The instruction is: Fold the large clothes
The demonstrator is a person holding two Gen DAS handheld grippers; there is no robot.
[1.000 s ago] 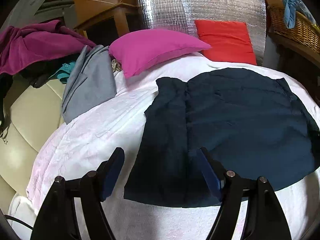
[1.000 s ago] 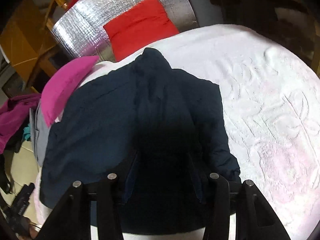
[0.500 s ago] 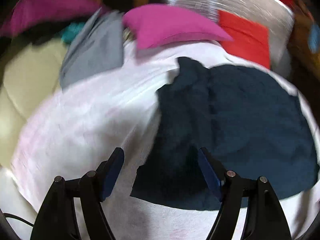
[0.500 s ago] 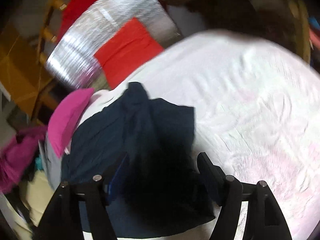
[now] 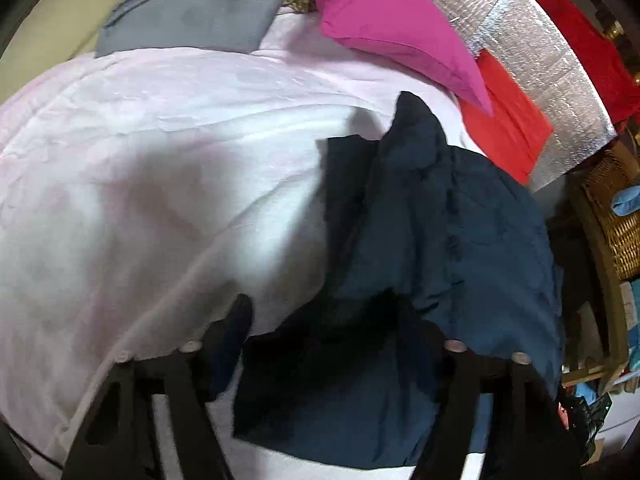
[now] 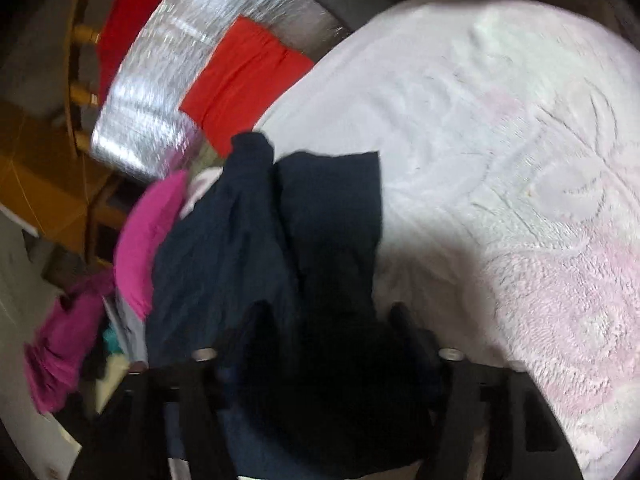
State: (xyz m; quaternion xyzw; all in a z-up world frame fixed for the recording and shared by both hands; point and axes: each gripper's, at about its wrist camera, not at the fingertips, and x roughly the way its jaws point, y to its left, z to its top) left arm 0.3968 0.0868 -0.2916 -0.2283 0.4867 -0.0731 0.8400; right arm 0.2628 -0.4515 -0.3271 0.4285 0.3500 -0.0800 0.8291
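Left wrist view first: the dark navy garment point(image 5: 460, 240) is bunched up in the lower right of the frame, lying on the pale pink-white bed cover point(image 5: 140, 200), with one part sticking up in a peak near the middle right. The left gripper point(image 5: 332, 320) sits at the bottom centre and its jaws have just been closing; the near edge of the garment is between them, but the fabric there is so dark and blurry that I can't tell if the pads actually press on it. Up top there's a magenta pillow point(image 5: 392, 28), a grey folded cloth point(image 5: 192, 4) in the upper left, a red cushion point(image 5: 504, 120) leaning on a silver quilted panel point(image 5: 532, 60), and a wicker basket point(image 5: 616, 216) on the right edge. Right wrist view: same navy garment point(image 6: 260, 260) runs from the centre down to the bottom of the frame, crumpled, with the bed cover point(image 6: 500, 140) filling the whole right side. The right gripper point(image 6: 324, 320) is at the bottom and its jaws have also just been closing, with a dark fold of the garment between them; again it's pitch black in there, so grip or no grip, can't tell. The magenta pillow point(image 6: 140, 248) is at the left, the red cushion point(image 6: 244, 80) and silver panel point(image 6: 168, 84) in the upper left, all pretty blurred.
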